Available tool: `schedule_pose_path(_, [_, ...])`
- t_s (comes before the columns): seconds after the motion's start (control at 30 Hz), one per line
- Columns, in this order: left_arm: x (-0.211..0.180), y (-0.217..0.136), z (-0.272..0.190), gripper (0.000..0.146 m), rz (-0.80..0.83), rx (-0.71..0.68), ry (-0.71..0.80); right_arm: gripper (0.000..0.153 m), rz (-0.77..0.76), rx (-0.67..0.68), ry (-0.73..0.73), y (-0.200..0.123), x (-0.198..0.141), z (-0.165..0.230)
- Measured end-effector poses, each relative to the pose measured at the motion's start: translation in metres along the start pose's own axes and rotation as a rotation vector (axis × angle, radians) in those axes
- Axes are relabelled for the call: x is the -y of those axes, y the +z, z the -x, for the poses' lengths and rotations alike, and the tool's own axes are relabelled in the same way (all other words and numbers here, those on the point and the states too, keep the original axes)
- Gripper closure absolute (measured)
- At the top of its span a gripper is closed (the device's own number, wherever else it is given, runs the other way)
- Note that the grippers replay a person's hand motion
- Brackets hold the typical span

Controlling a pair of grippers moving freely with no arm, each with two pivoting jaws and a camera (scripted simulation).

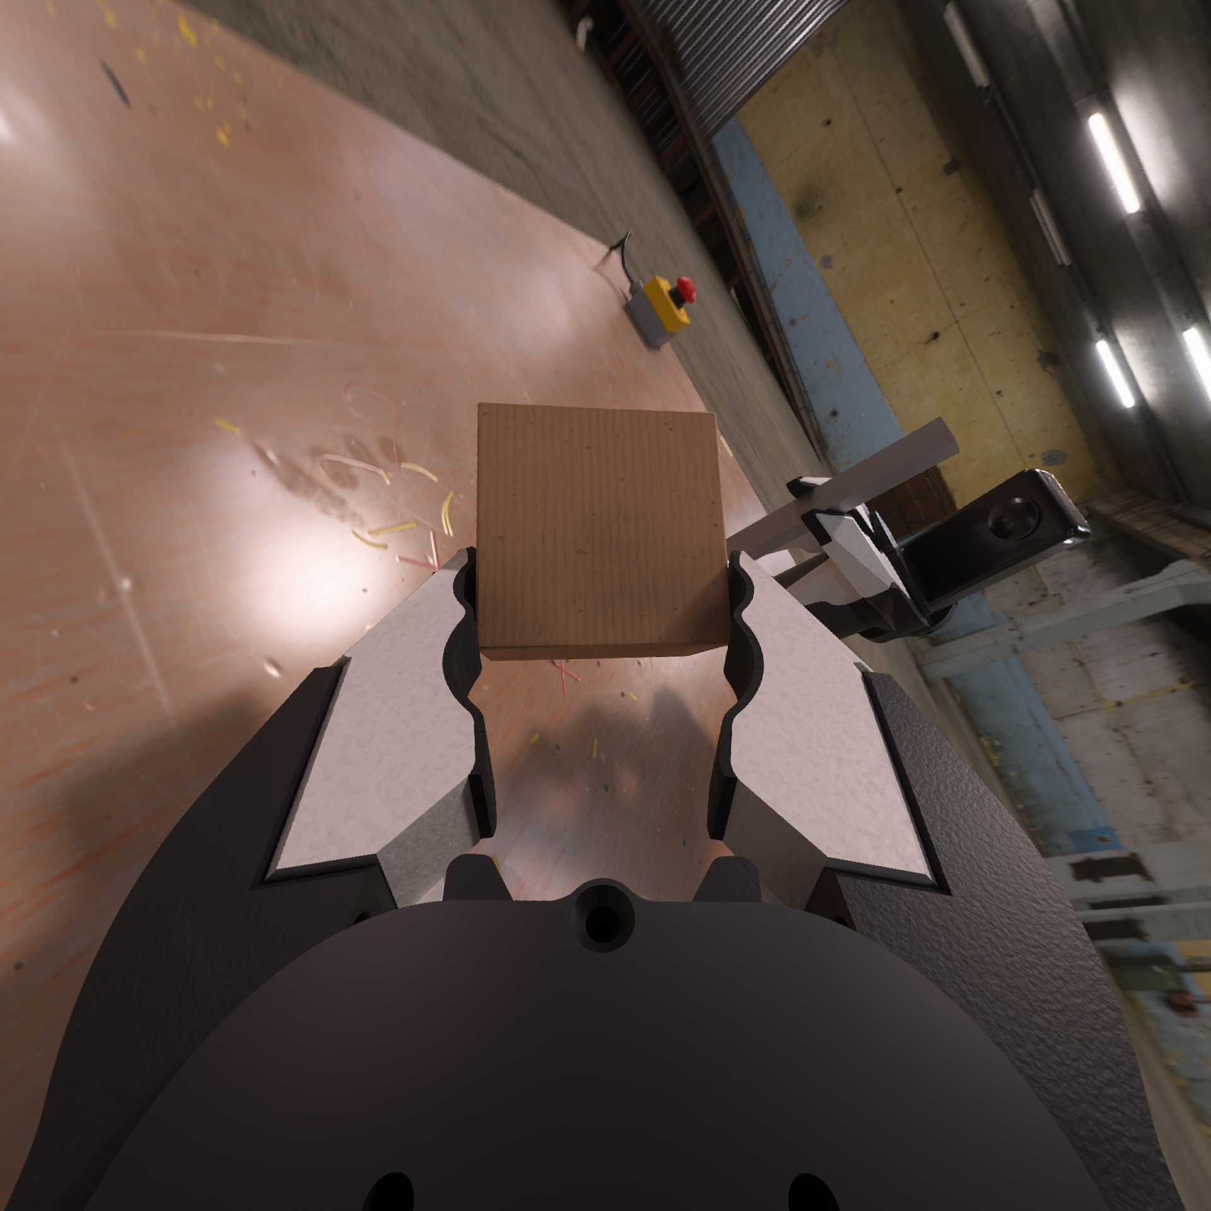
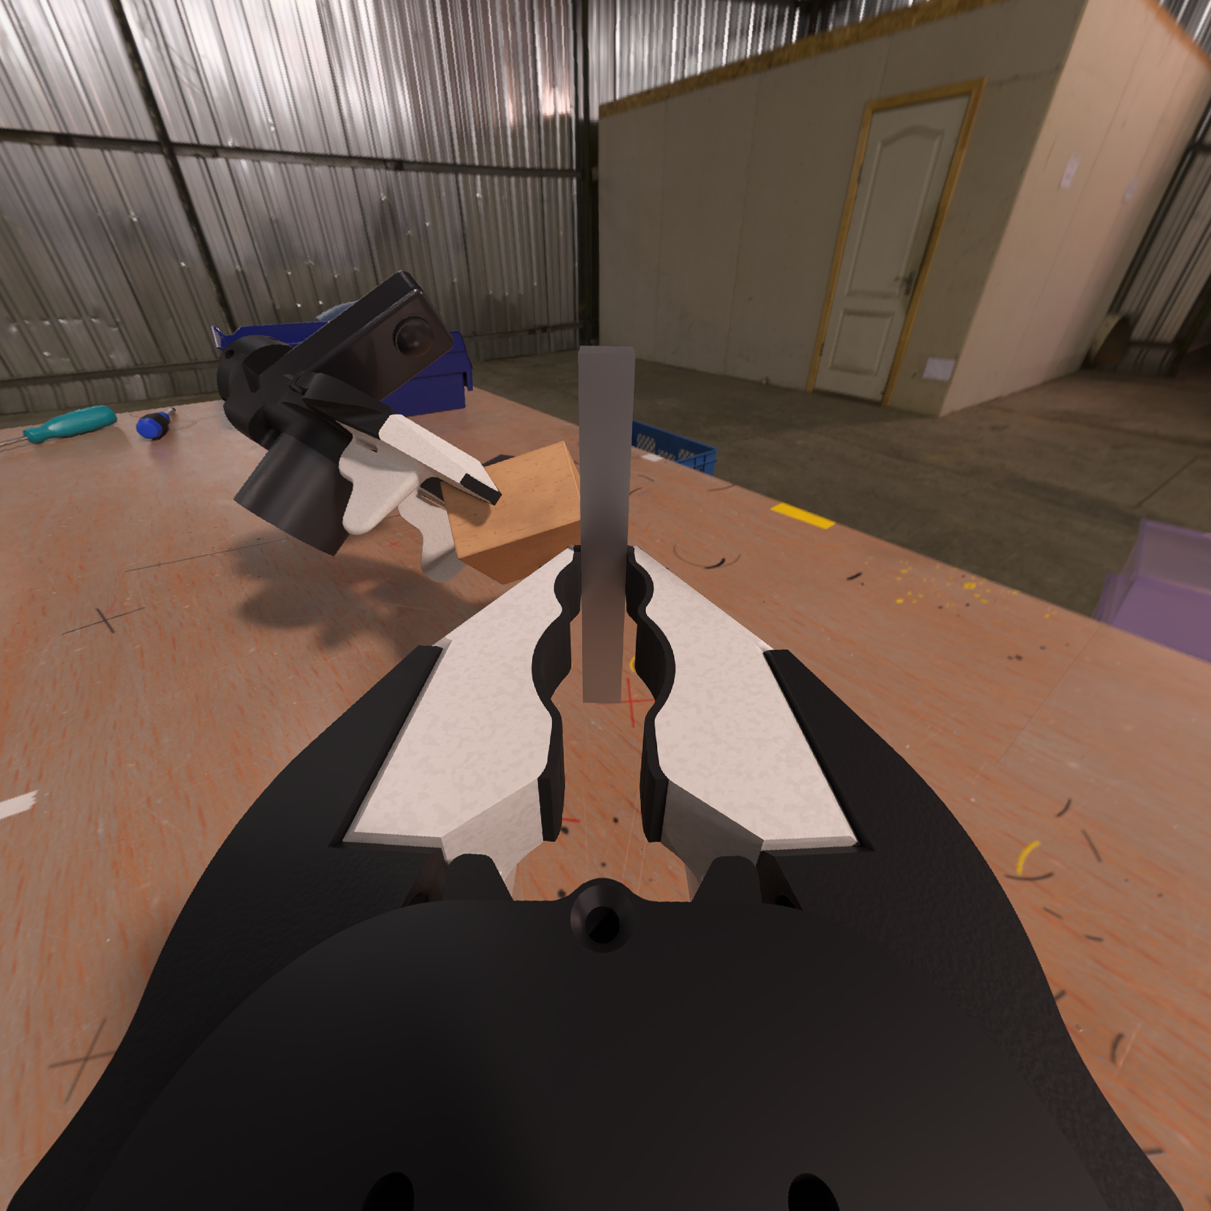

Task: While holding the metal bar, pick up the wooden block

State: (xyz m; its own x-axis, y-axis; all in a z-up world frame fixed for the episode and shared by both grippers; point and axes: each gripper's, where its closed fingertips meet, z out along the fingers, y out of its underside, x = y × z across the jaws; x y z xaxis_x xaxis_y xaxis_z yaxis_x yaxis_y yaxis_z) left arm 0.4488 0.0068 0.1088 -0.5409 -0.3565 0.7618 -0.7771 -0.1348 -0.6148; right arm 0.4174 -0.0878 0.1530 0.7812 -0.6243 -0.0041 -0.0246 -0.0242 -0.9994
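My left gripper (image 1: 599, 576) is shut on the wooden block (image 1: 599, 524), a tan cube held clear above the table. In the right wrist view the left gripper (image 2: 459, 518) holds the block (image 2: 524, 518) tilted, with its shadow on the table below. My right gripper (image 2: 604, 557) is shut on the grey metal bar (image 2: 606, 472), which stands upright between the fingertips. In the left wrist view the right gripper (image 1: 819, 518) with the bar (image 1: 878, 465) is just right of the block, apart from it.
The orange-brown table (image 2: 196, 721) carries a yellow and grey box with a red button (image 1: 662, 308), a teal-handled screwdriver (image 2: 69, 422) and a blue-handled tool (image 2: 154, 424) at the far left. A dark blue bin (image 2: 432, 380) and a blue crate (image 2: 675, 445) lie beyond. A purple bin (image 2: 1160, 590) stands right.
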Motion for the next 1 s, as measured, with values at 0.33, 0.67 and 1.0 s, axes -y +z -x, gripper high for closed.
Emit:
schedule_pose_path(0.33, [0.013, 0.005, -0.026, 0.07, -0.16, 0.061, 0.345, 0.141, -0.05, -0.064, -0.21, -0.011, 0.019, 0.002])
schedule_pose_path(0.67, [0.003, 0.021, -0.033, 0.07, -0.16, 0.134, 0.479, 0.141, -0.037, -0.167, -0.509, -0.015, 0.028, 0.012])
schedule_pose_path(1.0, [-0.002, 0.03, -0.047, 0.07, -0.167, 0.141, 0.55, 0.141, -0.032, -0.23, -0.59, -0.016, 0.03, 0.01])
